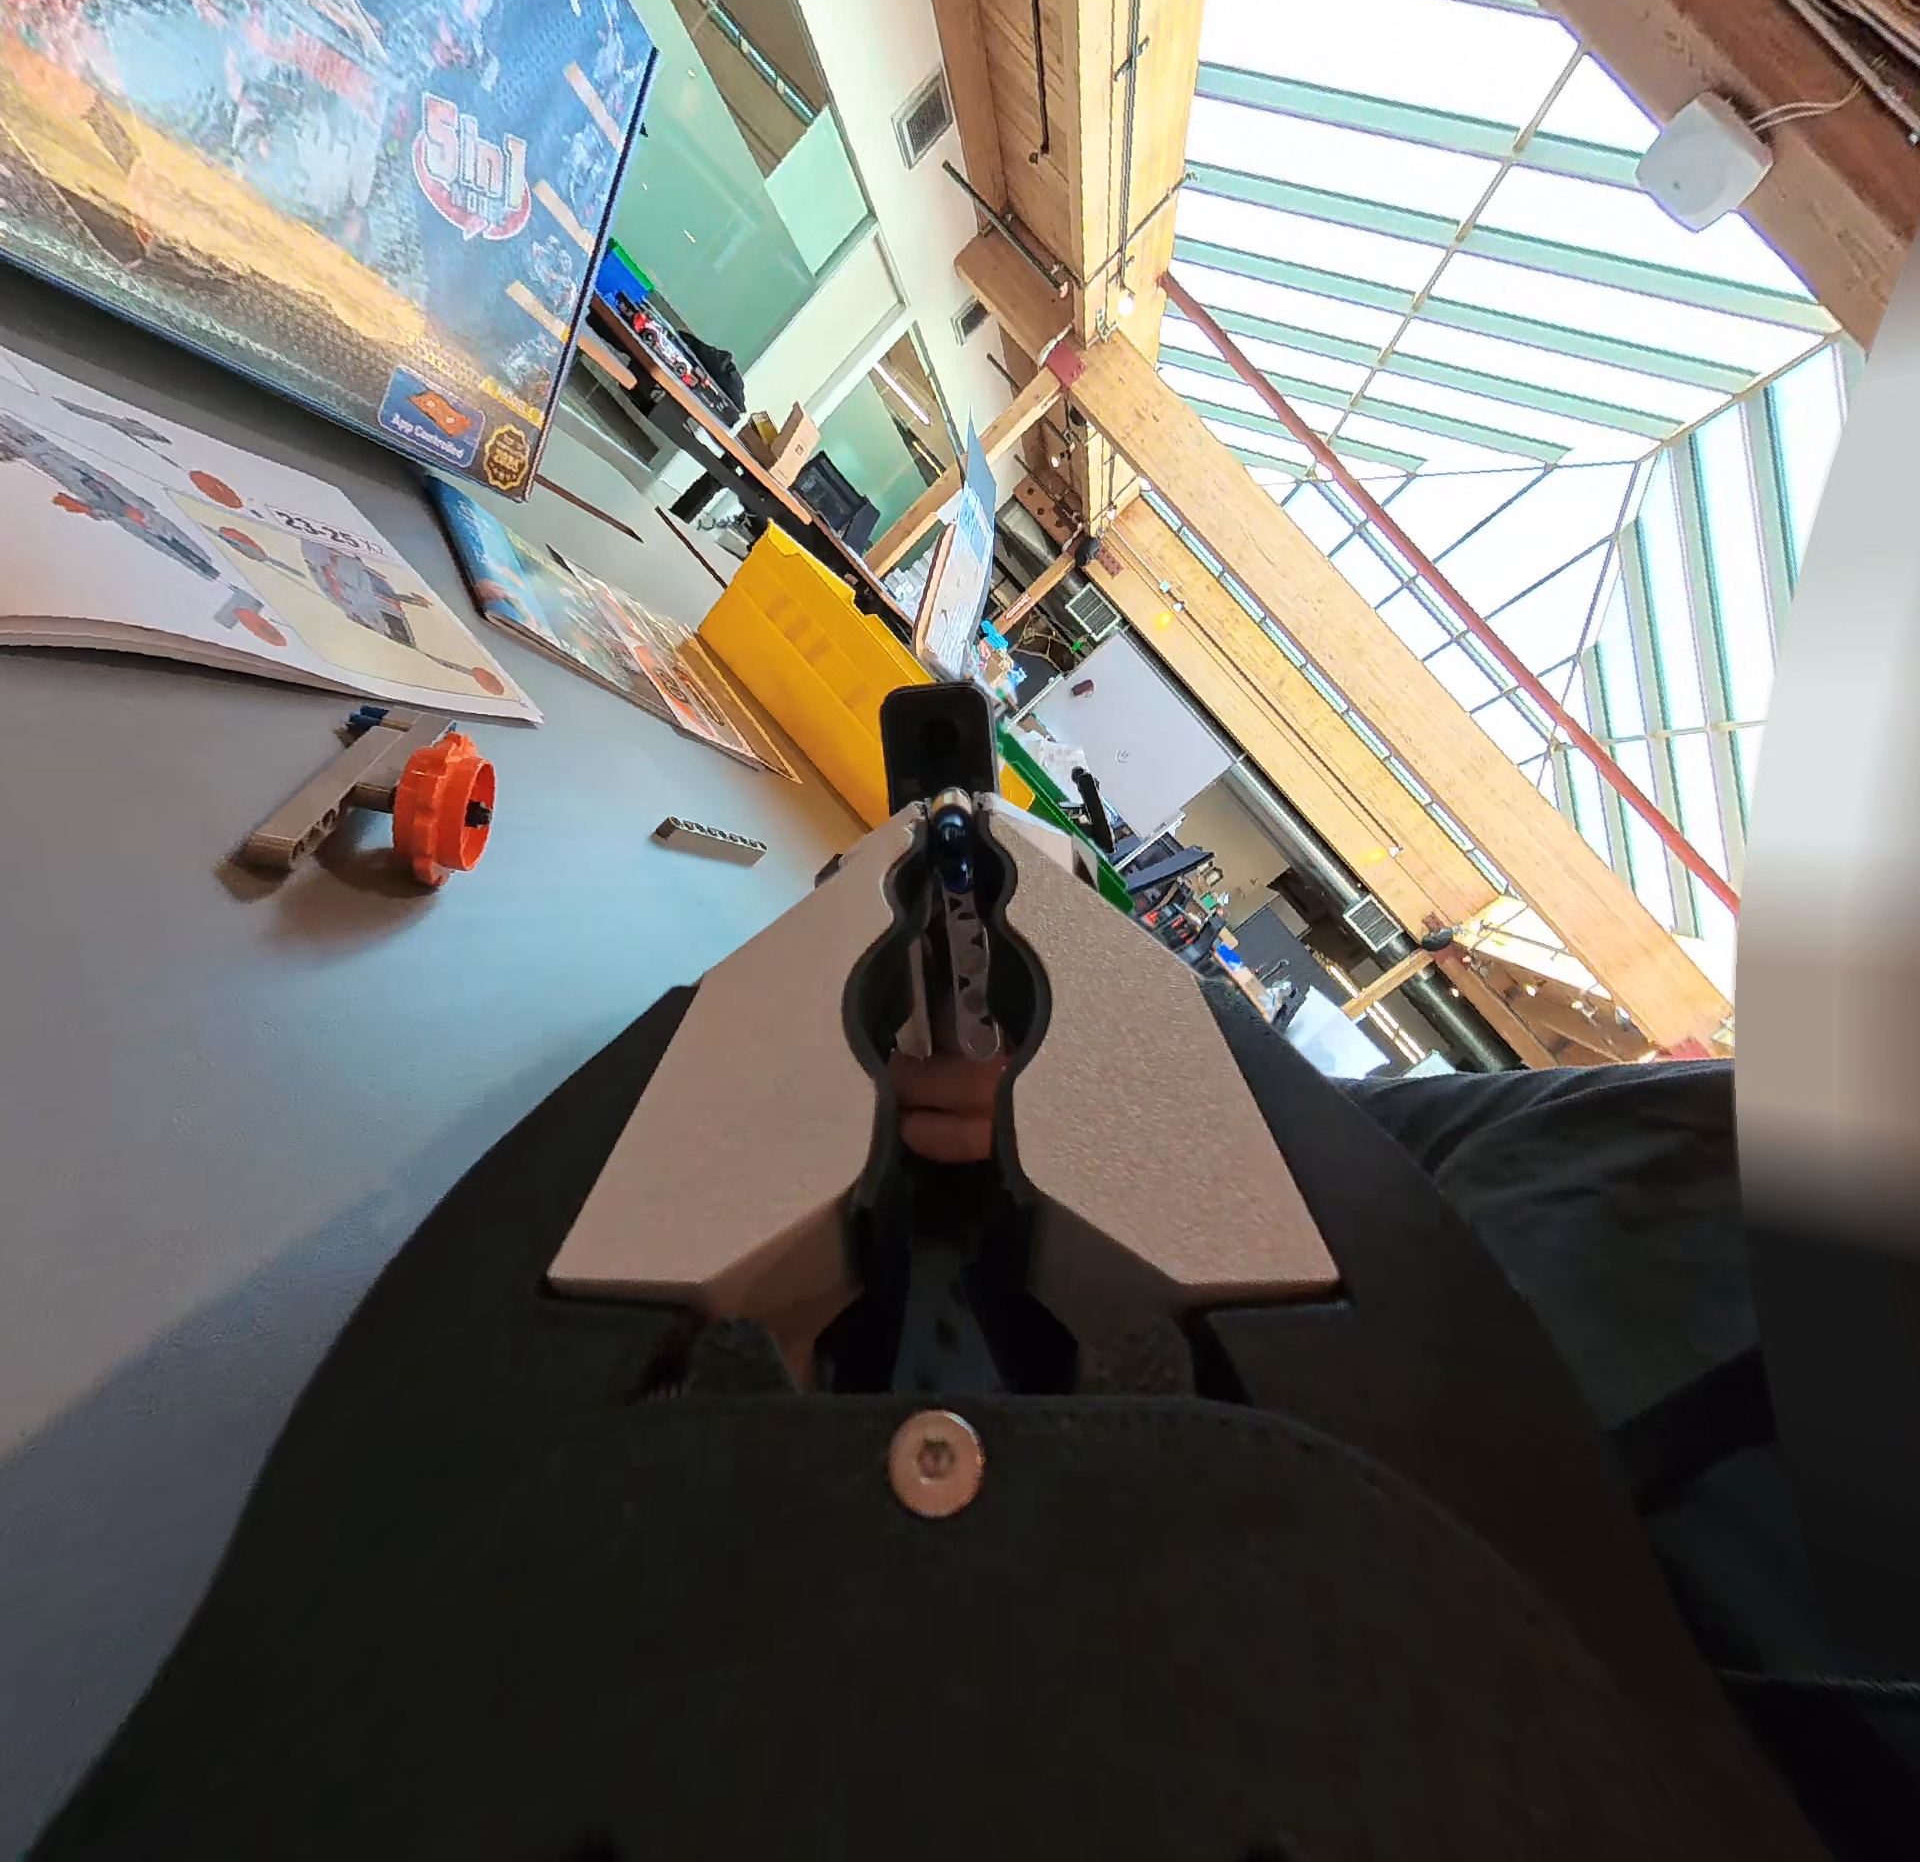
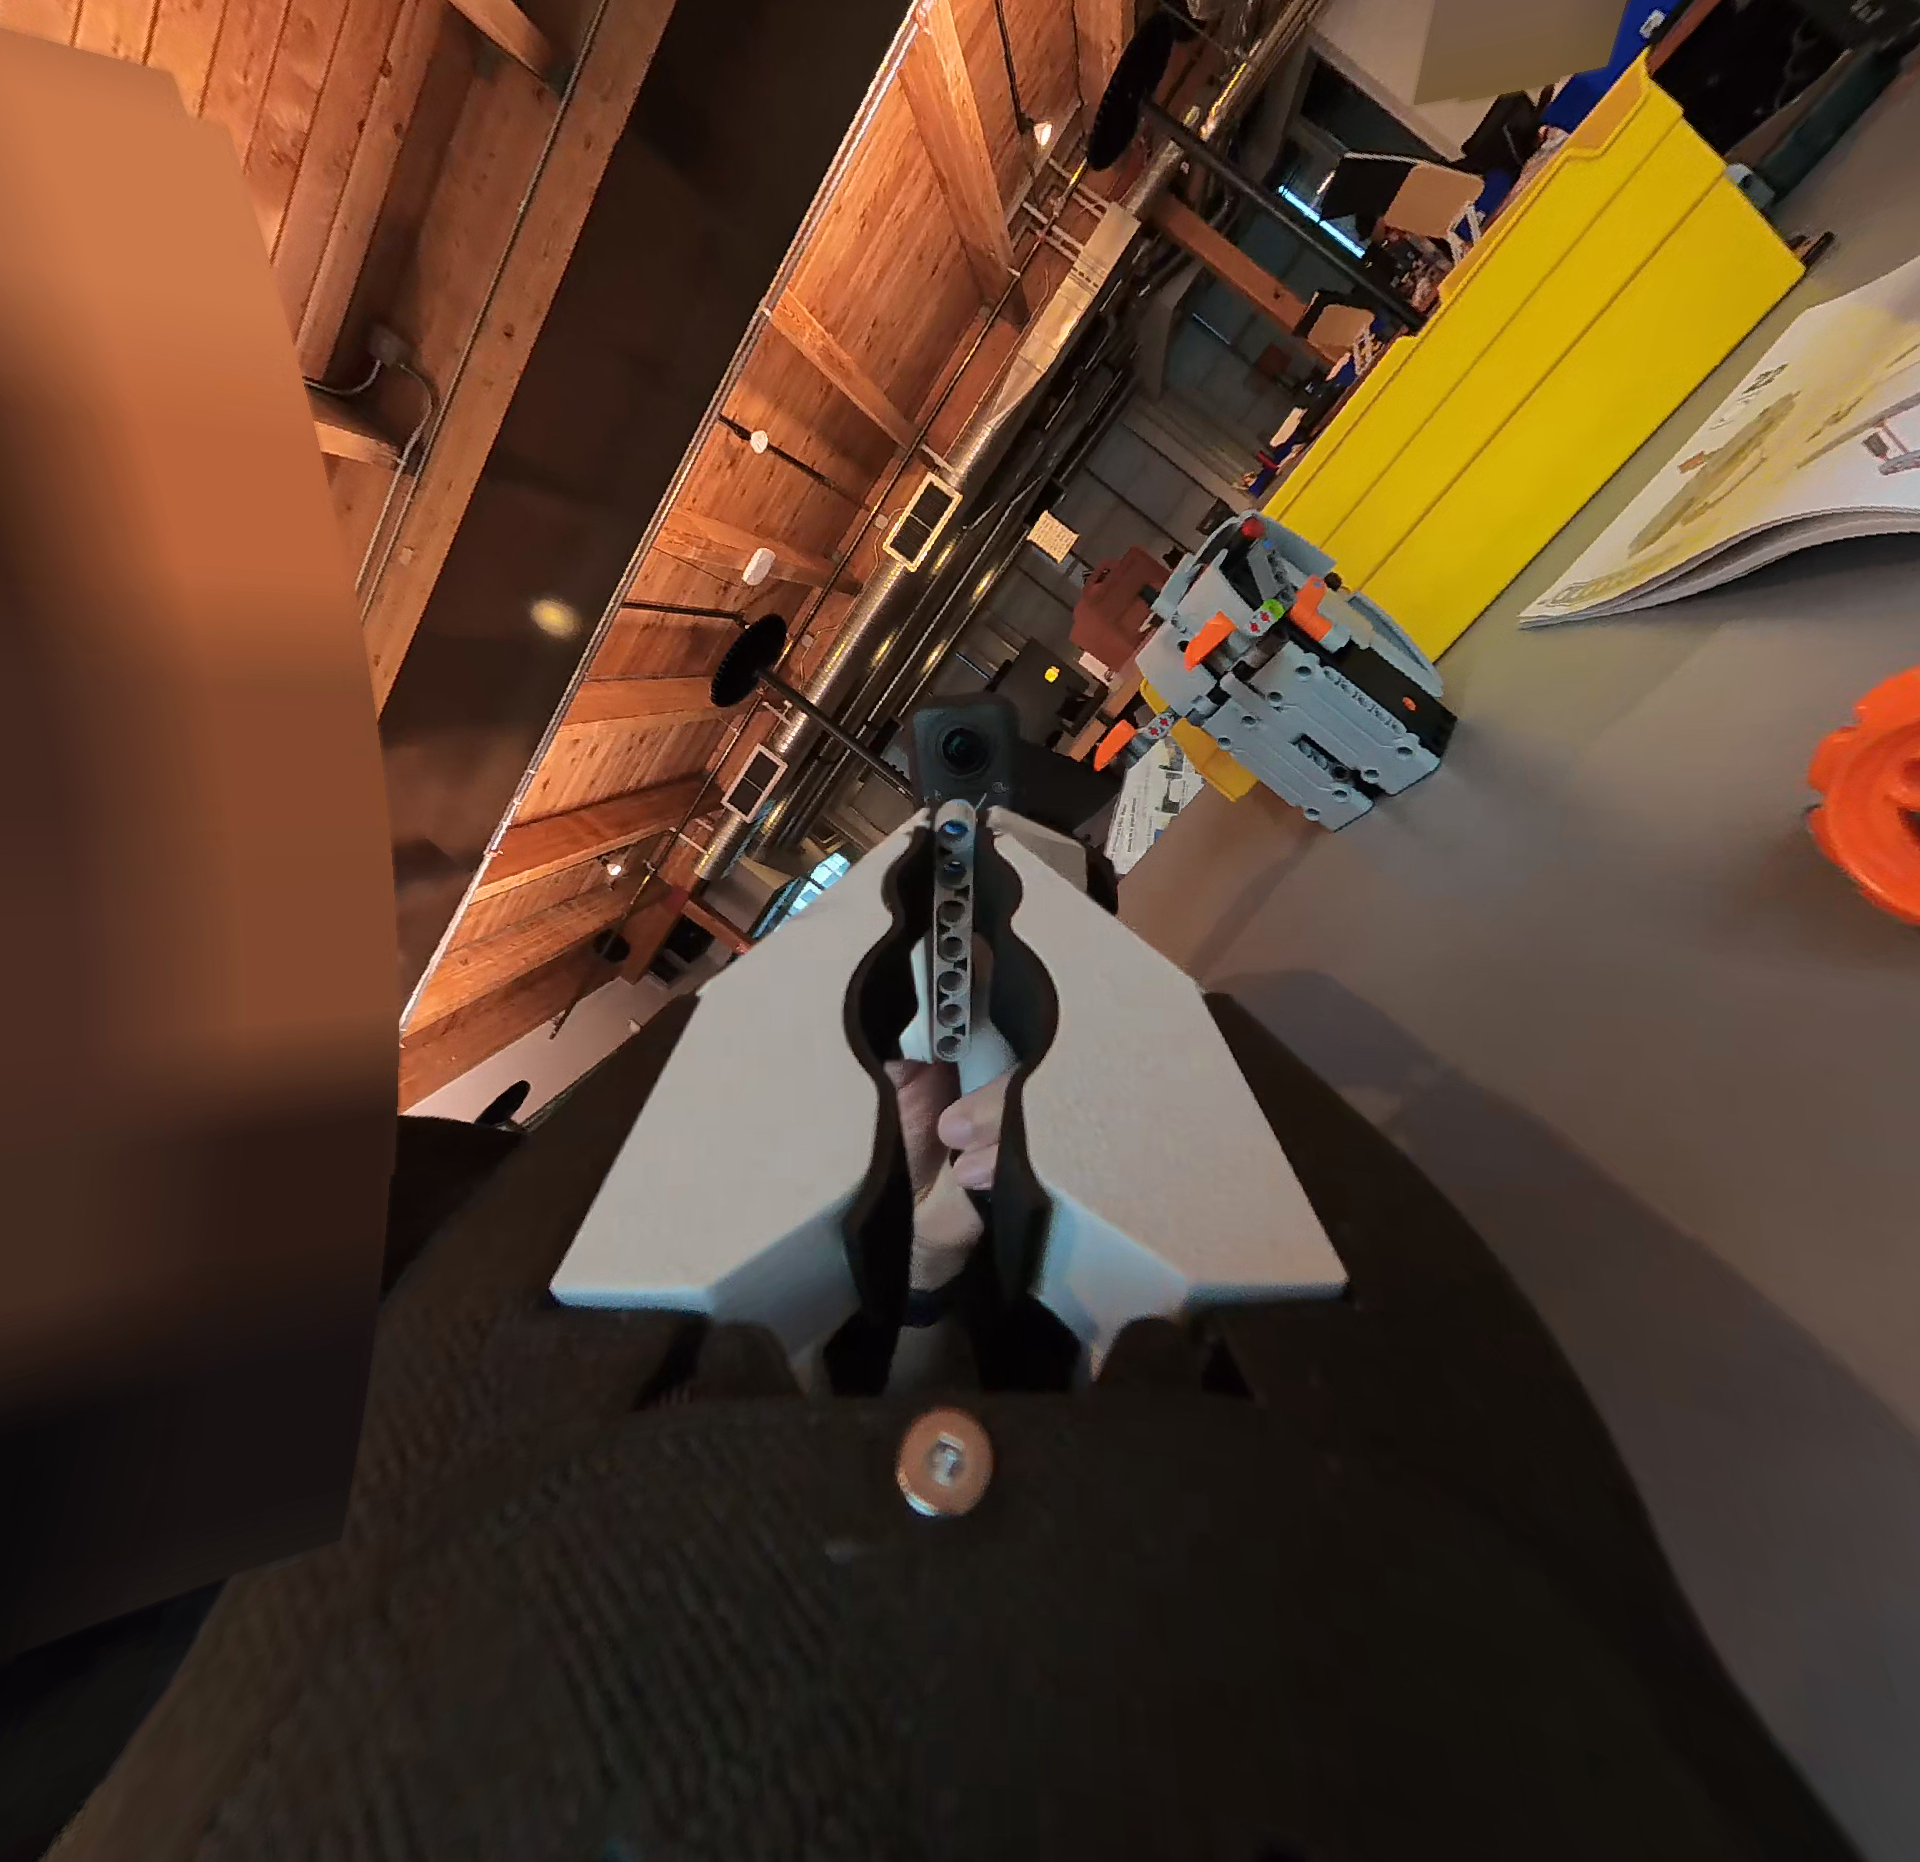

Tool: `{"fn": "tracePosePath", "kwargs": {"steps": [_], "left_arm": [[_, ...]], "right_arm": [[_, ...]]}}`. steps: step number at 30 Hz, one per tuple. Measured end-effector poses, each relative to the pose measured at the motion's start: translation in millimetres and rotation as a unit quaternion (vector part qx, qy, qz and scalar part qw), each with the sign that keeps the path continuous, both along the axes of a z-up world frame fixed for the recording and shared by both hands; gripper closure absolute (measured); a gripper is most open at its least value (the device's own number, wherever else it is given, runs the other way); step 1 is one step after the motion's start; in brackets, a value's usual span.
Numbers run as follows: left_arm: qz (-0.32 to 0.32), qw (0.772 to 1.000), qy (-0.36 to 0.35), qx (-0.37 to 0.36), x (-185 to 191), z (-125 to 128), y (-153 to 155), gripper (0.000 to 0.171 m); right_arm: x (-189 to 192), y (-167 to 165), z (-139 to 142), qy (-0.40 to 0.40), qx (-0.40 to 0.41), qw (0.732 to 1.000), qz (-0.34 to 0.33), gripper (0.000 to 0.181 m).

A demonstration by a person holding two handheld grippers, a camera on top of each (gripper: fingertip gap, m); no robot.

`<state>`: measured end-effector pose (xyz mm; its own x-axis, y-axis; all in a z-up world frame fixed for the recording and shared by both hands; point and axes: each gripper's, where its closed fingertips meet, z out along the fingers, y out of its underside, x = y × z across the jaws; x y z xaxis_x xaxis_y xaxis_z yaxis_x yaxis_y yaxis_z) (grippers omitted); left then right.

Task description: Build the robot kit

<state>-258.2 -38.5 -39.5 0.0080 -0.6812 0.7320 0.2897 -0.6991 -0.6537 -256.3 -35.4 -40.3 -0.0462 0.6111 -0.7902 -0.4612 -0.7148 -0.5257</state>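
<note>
In the left wrist view, far left of the tool, an open instruction booklet (image 1: pixel 260 586) lies on the grey table (image 1: pixel 260 1033), with a large printed kit box (image 1: pixel 312 150) standing behind it. Nearer the tool, left of its fingers, a grey beam with an orange gear wheel (image 1: pixel 442 810) rests on the table, and a short grey studded beam (image 1: pixel 712 838) lies just left of the tips. The left gripper (image 1: pixel 951 825) has its fingers pressed together on a grey perforated beam with a blue pin (image 1: pixel 961 939) at the tip end. A yellow bin (image 1: pixel 810 659) sits beyond the tips.

In the right wrist view, the right gripper (image 2: pixel 954 825) is likewise clamped on a grey holed beam (image 2: pixel 951 939) with blue pins near the tips; a camera lens of the other tool (image 2: pixel 964 744) shows straight ahead, just past the tips. Right of the fingers stands a grey brick-built assembly (image 2: pixel 1288 680) with orange parts, against a yellow container (image 2: pixel 1538 358). Farther right lie an open booklet (image 2: pixel 1766 482) and an orange gear (image 2: pixel 1870 804) at the frame edge.
</note>
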Motion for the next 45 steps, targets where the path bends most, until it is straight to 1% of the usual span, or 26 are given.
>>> {"fn": "tracePosePath", "kwargs": {"steps": [1,6,12,16,19,26,31,36,42,45], "left_arm": [[-0.002,1.0,0.005,0.003,0,0,0,0.166],[-0.038,0.999,0.031,0.0,0,-4,-6,0.166],[-0.086,0.993,0.074,0.004,-4,-10,-12,0.167],[-0.097,0.993,0.07,0.002,-6,-14,-12,0.167],[-0.096,0.994,0.049,-0.011,-6,-14,-10,0.167],[-0.089,0.995,0.033,-0.009,-6,-11,-9,0.167],[-0.078,0.996,0.032,0.015,-5,-8,-9,0.166],[-0.081,0.996,0.021,0.009,-5,-5,-8,0.166],[-0.045,0.999,0.021,0.018,-5,-4,-2,0.167],[-0.053,0.998,0.017,0.006,-2,-5,-2,0.166]], "right_arm": [[0,0,0,0.001,-0.002,1.0,0.005,0.176],[-1,-4,-3,-0.015,0.007,1.0,0.018,0.177],[-7,-11,-10,-0.055,0.025,0.996,0.064,0.177],[-10,-12,-15,-0.078,0.038,0.994,0.07,0.176],[-10,-11,-15,-0.074,0.035,0.994,0.068,0.176],[-9,-10,-13,-0.06,0.031,0.995,0.068,0.176],[-9,-11,-9,-0.053,0.036,0.996,0.063,0.177],[-9,-9,-6,-0.049,0.041,0.997,0.052,0.177],[-8,-3,-6,-0.045,0.037,0.998,0.029,0.176],[-8,-3,-7,-0.046,0.036,0.998,0.029,0.176]]}}
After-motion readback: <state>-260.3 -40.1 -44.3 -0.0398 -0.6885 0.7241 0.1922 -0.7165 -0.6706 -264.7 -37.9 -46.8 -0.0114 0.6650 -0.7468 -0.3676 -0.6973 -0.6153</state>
